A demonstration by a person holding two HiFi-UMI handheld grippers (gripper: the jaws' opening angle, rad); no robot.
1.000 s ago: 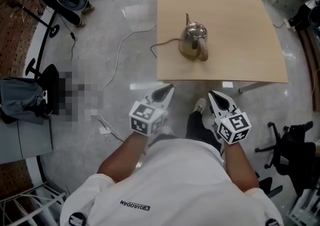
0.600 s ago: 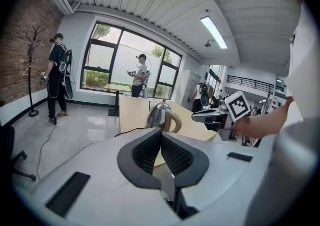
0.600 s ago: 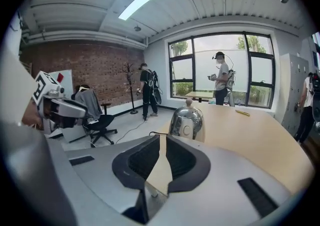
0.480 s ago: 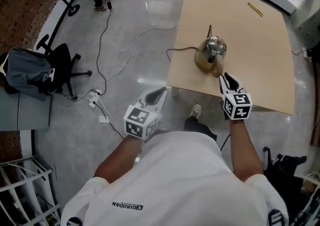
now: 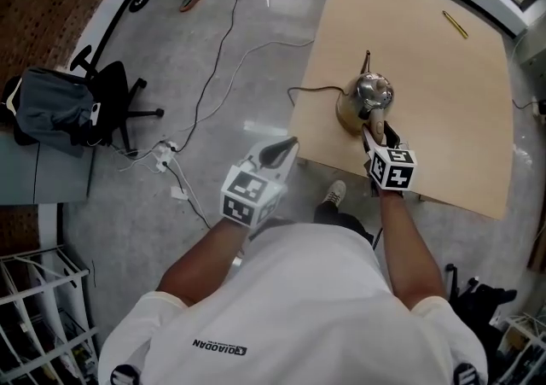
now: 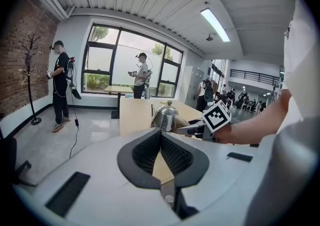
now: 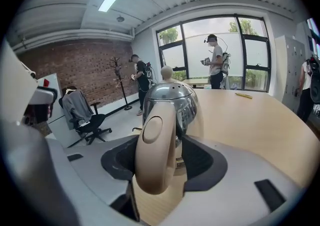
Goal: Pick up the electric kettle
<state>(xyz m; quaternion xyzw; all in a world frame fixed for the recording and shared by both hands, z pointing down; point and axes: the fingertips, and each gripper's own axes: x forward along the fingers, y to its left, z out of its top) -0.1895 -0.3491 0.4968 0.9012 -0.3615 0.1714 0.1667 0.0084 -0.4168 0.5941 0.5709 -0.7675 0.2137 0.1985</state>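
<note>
A shiny steel electric kettle (image 5: 365, 100) with a beige handle (image 7: 155, 155) stands near the front edge of the light wooden table (image 5: 435, 59), its cord trailing off to the left. My right gripper (image 5: 375, 131) is at the kettle's handle. Its jaws are opening, with the handle between them and a gap showing beside it in the right gripper view. The kettle body (image 7: 172, 102) rises just beyond. My left gripper (image 5: 288, 146) hangs shut over the floor, left of the table, with nothing in it. The left gripper view shows the kettle (image 6: 165, 117) ahead.
A yellow pen (image 5: 455, 24) lies at the table's far side. An office chair with a grey jacket (image 5: 60, 110) stands at the left, with cables (image 5: 213, 67) across the floor. A wire rack (image 5: 34, 323) is at the bottom left. People stand by the windows (image 6: 61, 87).
My right gripper has moved forward and down to the kettle, and its jaws now stand around the handle. The left gripper has edged forward.
</note>
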